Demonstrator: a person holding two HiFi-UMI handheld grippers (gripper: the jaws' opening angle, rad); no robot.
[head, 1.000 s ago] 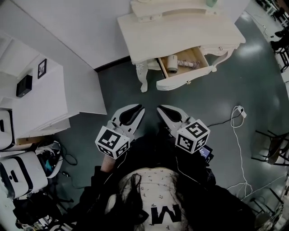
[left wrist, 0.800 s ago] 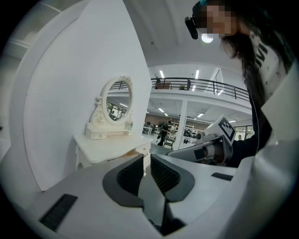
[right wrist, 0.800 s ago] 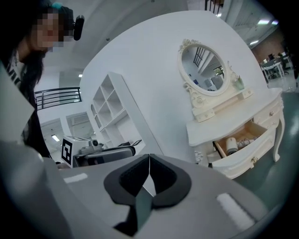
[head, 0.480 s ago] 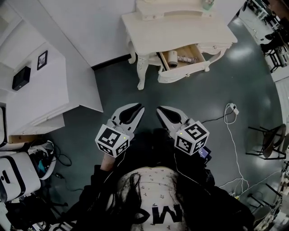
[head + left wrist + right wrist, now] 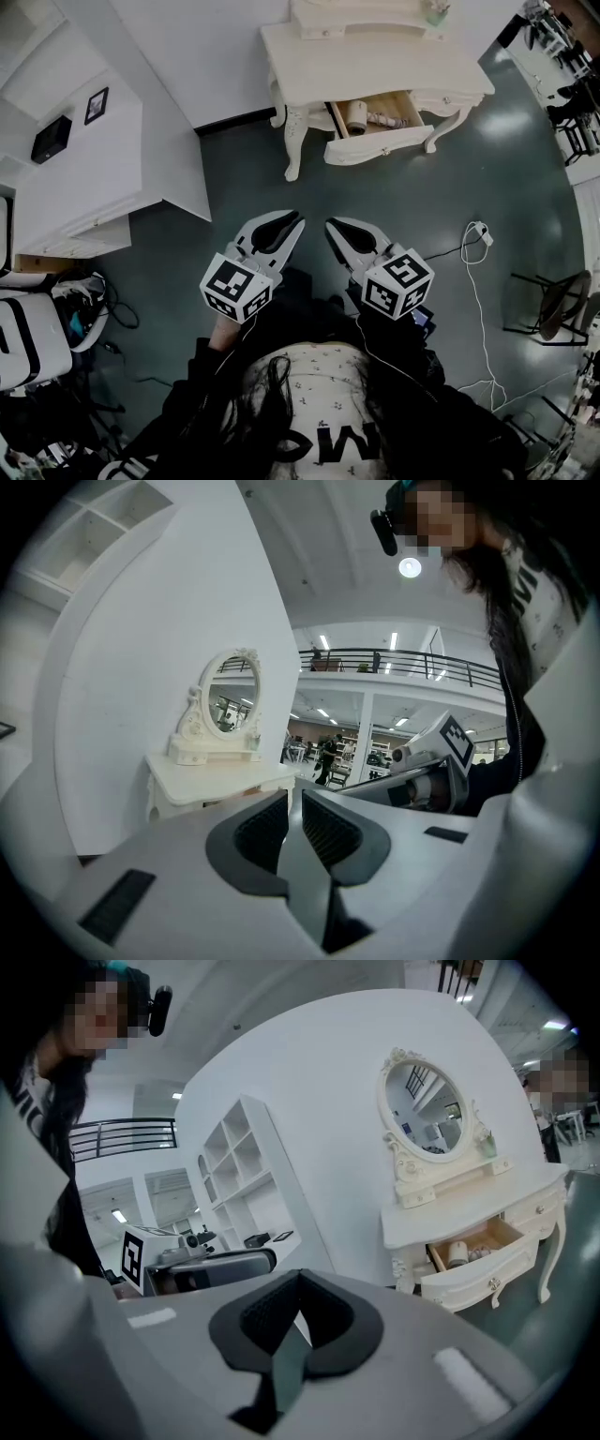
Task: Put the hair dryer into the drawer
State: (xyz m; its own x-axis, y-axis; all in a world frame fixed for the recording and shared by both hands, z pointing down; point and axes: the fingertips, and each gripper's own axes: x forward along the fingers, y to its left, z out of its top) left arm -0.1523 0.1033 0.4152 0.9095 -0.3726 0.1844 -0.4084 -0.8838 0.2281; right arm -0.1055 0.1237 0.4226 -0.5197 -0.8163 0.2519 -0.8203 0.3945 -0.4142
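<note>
Well back from dressing table, with right gripper clenched empty, left gripper barely parted on nothing: step away steadily, leaving hair dryer in open drawer, minding cable.

At 12 o'clock a cream surface carries a mirror stand. Its open drawer holds the hair dryer. On the dark floor, a white cable lies at 3 o'clock. At 10 o'clock, a white shelf unit bears a picture frame and a black box.
</note>
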